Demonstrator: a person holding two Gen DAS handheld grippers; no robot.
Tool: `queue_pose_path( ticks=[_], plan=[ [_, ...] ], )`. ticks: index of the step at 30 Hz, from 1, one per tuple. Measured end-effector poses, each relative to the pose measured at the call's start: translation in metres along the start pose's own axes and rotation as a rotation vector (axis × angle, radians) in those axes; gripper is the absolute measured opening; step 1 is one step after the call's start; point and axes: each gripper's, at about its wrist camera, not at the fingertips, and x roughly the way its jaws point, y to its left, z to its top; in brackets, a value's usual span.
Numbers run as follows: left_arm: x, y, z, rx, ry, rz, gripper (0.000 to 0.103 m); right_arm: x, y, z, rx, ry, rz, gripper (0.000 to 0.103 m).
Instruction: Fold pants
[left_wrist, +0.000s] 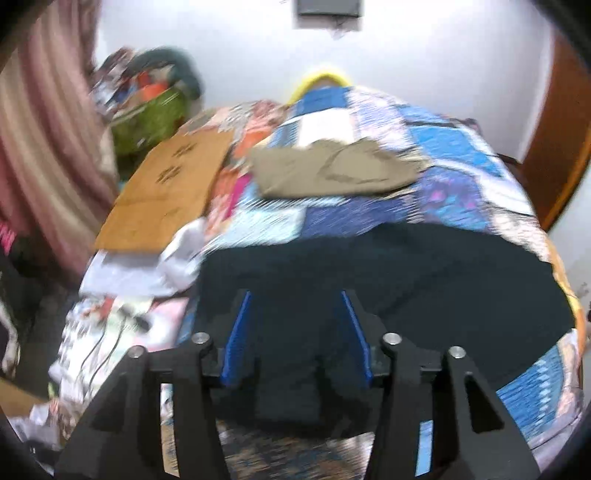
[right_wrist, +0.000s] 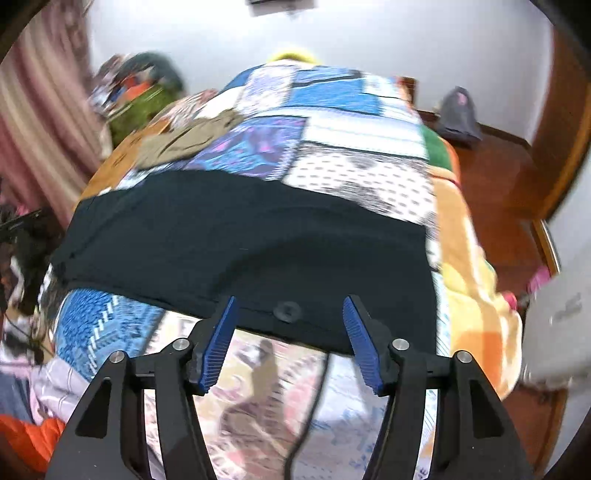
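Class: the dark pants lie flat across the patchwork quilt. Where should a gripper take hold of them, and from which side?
Probably pinch the near hem edge of the dark pants beside the button, coming from above the near side: that free edge overlaps the quilt and faces the open right gripper.

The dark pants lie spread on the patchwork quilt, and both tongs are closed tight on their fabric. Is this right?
Not quite. The dark pants do lie spread on the patchwork quilt, but neither tongs grip them: the left tongs and the right tongs both stand open, as each wrist view shows.
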Motion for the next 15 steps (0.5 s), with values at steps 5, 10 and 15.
queue_pose_path(
  ticks=[5,10,15],
  plan=[
    [0.003,-0.08,0.02,0.106,-0.03,-0.122,0.057,-0.004,-0.027,-0.019,0.132,-0.022,-0.015,0.059],
    [0.022,-0.155,0.022,0.21,0.009,-0.229,0.057,0.0,-0.045,-0.037,0.235,-0.03,-0.015,0.061],
    [0.043,-0.22,0.013,0.305,0.075,-0.294,0.057,0.011,-0.055,-0.054,0.338,-0.027,0.046,0.061]
  ],
)
